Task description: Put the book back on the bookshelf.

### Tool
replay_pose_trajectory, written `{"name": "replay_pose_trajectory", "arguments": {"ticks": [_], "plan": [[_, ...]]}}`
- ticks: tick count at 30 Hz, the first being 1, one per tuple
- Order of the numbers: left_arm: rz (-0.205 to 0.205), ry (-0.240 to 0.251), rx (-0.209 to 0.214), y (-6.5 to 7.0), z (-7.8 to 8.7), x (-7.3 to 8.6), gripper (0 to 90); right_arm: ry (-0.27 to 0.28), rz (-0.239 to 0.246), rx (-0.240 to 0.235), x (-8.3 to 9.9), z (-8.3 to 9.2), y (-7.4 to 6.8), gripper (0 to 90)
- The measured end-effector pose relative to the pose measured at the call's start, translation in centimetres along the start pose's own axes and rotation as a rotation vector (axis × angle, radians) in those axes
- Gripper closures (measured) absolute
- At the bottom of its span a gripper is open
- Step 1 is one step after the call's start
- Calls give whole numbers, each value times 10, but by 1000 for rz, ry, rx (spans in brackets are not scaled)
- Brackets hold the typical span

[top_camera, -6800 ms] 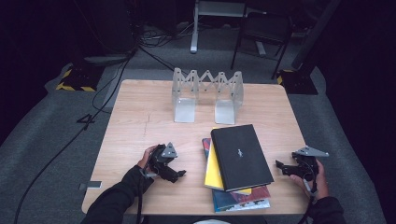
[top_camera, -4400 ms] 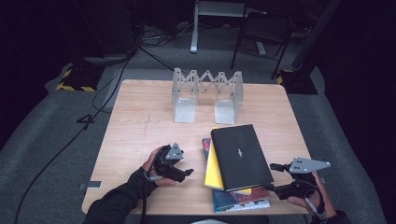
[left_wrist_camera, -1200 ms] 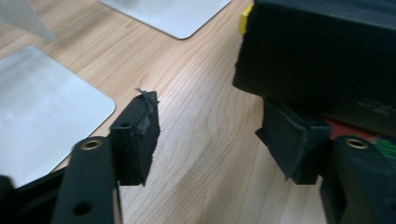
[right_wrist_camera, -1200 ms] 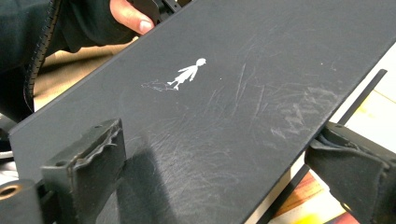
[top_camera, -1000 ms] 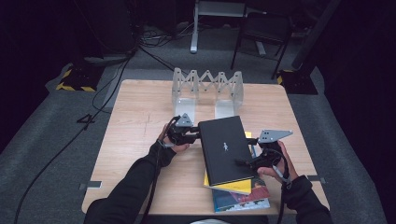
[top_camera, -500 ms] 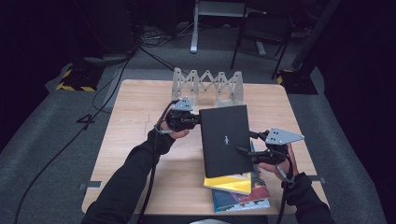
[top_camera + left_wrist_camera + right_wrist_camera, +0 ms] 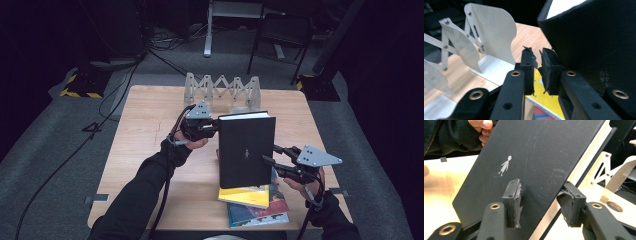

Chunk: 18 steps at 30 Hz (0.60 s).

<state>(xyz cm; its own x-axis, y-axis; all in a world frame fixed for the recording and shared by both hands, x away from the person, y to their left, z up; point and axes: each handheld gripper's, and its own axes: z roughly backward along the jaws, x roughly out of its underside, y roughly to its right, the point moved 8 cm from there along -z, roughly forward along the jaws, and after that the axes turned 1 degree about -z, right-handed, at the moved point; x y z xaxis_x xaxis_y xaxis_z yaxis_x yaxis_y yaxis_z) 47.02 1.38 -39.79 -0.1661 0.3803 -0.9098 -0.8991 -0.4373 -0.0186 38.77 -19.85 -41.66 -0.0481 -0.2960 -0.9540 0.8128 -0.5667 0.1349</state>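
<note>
A black book (image 7: pixel 246 150) with a small silver figure on its cover stands tilted up, its lower edge over a yellow book (image 7: pixel 245 196). My left gripper (image 7: pixel 216 127) is at the book's upper left corner. In the left gripper view its jaws (image 7: pixel 537 53) have just been opening slightly and are all but shut. Nothing is between them, and the black book (image 7: pixel 599 37) leans beside the right-hand finger. My right gripper (image 7: pixel 271 154) has just been closing. Its pads (image 7: pixel 540 184) clamp the right edge of the black book (image 7: pixel 536 157), one on the front cover and one on the back.
A pale folding rack (image 7: pixel 222 92) with upright dividers stands at the far middle of the wooden table (image 7: pixel 150 150), close behind the left gripper. A colourful book (image 7: pixel 260 212) lies under the yellow one near the front edge. Cables trail from both hands.
The black book has swung up from lying on the stack to steeply tilted. The left gripper rose with its far left corner. The right gripper moved in onto its right edge.
</note>
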Motion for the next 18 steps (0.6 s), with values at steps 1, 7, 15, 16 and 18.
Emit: {"name": "replay_pose_trajectory", "arguments": {"ticks": [1, 7, 15, 16, 18], "plan": [[2, 2, -5, 1, 1, -1, 748, 3, 0, -3, 0, 2, -1, 579], [-7, 0, -53, 6, 6, 2, 671, 12, 6, -6, 0, 7, -4, 599], [-14, -36, -30, 10, 9, 23, 612, 25, 16, -17, -1, 10, -7, 613], [-15, -48, -20, 11, 8, 28, 609, 28, 19, -19, -1, 10, -7, 615], [-22, -77, -5, 13, 7, 36, 534, 33, 26, -27, -2, 11, -8, 620]]}}
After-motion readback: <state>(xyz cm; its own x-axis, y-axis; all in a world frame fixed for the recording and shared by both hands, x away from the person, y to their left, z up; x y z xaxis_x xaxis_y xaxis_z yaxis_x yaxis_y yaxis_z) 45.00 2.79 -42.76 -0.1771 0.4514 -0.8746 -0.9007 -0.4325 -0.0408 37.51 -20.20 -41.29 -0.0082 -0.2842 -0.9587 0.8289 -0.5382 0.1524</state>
